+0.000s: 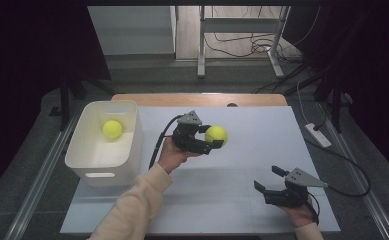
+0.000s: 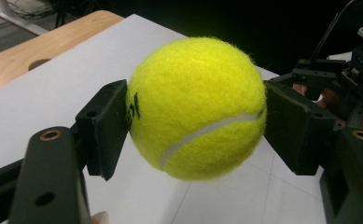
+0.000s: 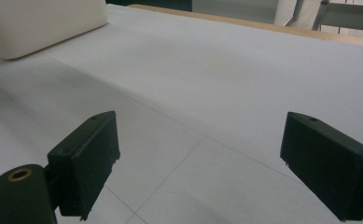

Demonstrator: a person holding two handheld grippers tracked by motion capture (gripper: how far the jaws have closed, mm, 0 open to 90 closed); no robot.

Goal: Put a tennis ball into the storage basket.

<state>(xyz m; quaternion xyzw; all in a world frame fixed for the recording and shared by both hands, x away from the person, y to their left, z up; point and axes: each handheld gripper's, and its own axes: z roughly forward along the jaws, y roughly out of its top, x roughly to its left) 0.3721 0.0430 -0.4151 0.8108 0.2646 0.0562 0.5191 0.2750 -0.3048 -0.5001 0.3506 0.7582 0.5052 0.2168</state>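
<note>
My left gripper (image 1: 214, 136) is shut on a yellow tennis ball (image 1: 216, 134), held above the middle of the white table sheet (image 1: 242, 130). In the left gripper view the ball (image 2: 198, 107) sits squeezed between both black pads (image 2: 104, 126), lifted off the surface. A second yellow tennis ball (image 1: 112, 128) lies inside the white bin (image 1: 89, 167) at the left. My right gripper (image 1: 268, 179) rests low at the front right, open, with bare sheet between its pads (image 3: 88, 158).
The bin's corner (image 3: 39, 23) shows far left in the right gripper view. A wooden table edge (image 1: 197, 98) runs along the back, with a metal table frame and cables on the floor beyond. Metal rails flank the sheet.
</note>
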